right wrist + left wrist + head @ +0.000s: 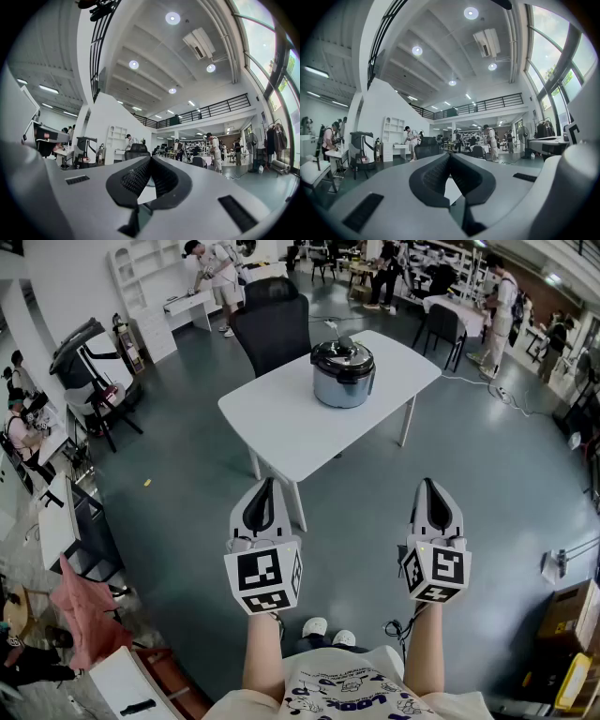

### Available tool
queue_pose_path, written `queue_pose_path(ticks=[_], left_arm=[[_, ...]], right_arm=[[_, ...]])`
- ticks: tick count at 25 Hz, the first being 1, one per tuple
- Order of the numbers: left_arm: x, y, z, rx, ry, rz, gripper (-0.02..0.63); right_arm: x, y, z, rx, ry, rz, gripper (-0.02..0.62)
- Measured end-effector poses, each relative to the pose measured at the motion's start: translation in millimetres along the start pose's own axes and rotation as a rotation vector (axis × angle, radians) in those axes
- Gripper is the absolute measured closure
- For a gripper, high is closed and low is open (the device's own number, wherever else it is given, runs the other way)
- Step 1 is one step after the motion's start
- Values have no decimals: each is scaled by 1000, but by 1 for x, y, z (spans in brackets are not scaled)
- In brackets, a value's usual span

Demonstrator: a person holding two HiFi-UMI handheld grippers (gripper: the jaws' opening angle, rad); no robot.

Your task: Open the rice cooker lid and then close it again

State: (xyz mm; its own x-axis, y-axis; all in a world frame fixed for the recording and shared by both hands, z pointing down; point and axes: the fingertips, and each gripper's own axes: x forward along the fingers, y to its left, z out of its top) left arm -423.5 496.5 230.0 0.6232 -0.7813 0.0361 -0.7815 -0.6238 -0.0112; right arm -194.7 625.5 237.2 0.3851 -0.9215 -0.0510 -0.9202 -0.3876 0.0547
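A silver rice cooker (343,374) with a dark closed lid stands on a white table (281,418) ahead of me in the head view. My left gripper (266,486) and right gripper (430,486) hang side by side over the floor, well short of the table, both level and pointing toward it. Each is shut with nothing between its jaws. In the left gripper view the left gripper (450,157) has its dark pads meeting at the tips, and the right gripper (151,160) looks the same in the right gripper view. Neither gripper view shows the cooker.
A black office chair (273,324) stands behind the table. Desks, a treadmill-like frame (86,362) and seated people line the left side. More people (214,268) work at the back. Cardboard boxes (574,634) sit at the right. Grey floor lies between me and the table.
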Motion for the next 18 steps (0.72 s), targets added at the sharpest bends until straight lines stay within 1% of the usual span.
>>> queue_pose_path(ticks=[11,18], left_arm=[[25,12,-4,9,-1,-10,592],[49,29,-9,20,1,-31,592]], right_arm=[[25,7,-8,-5,-2,-5,581],[47,24,-10,-27,-20,-4,580]])
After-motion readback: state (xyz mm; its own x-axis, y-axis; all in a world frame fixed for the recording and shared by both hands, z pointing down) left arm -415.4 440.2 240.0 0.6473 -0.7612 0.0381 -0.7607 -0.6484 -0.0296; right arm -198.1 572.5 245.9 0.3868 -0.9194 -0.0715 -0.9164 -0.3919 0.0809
